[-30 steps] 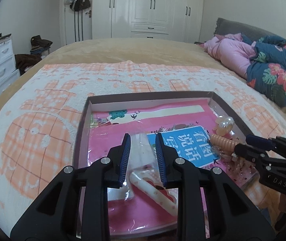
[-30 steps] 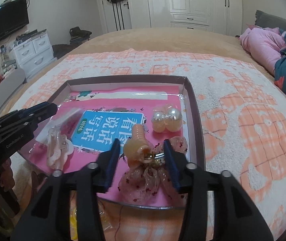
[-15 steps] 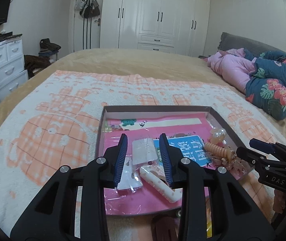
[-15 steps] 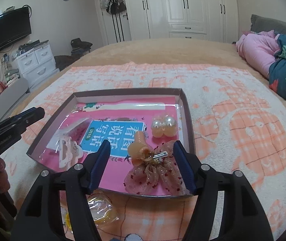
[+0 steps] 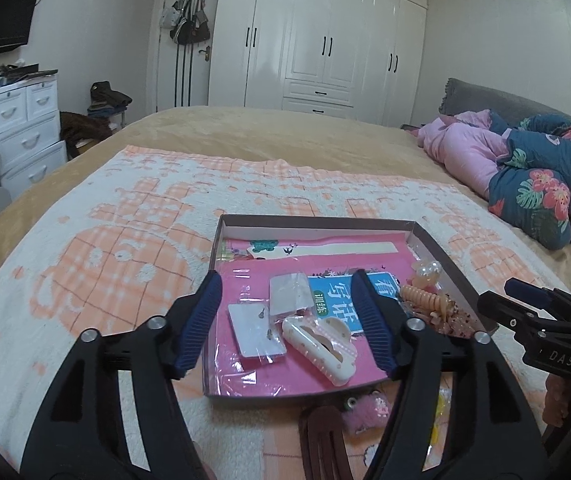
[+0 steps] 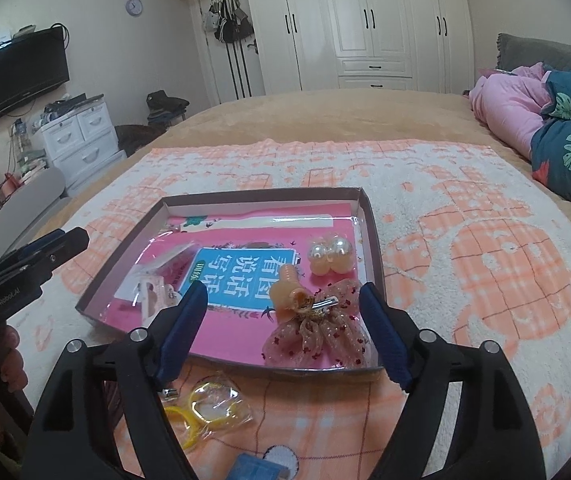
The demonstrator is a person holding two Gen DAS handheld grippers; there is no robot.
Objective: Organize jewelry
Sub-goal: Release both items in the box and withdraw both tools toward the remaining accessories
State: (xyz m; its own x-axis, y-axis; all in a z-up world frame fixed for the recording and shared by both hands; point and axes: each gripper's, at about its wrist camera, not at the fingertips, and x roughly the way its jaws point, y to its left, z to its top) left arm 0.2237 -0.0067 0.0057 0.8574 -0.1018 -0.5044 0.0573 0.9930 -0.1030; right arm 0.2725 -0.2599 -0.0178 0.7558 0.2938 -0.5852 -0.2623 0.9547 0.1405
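A shallow brown tray lined with a pink book lies on the bed. In it are a cream hair claw, two small plastic earring bags, pearl bobbles, an orange clip and a sheer dotted bow. My left gripper is open and empty above the tray's near left. My right gripper is open and empty above the tray's near right edge. In front of the tray lie a yellow ring in a bag, a pink fuzzy piece and a brown comb clip.
The tray rests on an orange-and-white blanket. A pink and floral quilt pile lies at the right. White wardrobes stand behind, white drawers at the left. A blue object lies at the near edge.
Both grippers have pulled back and up from the tray and opened wider. The left one let go of the earring bag and the right one left the clip and bow in the tray.
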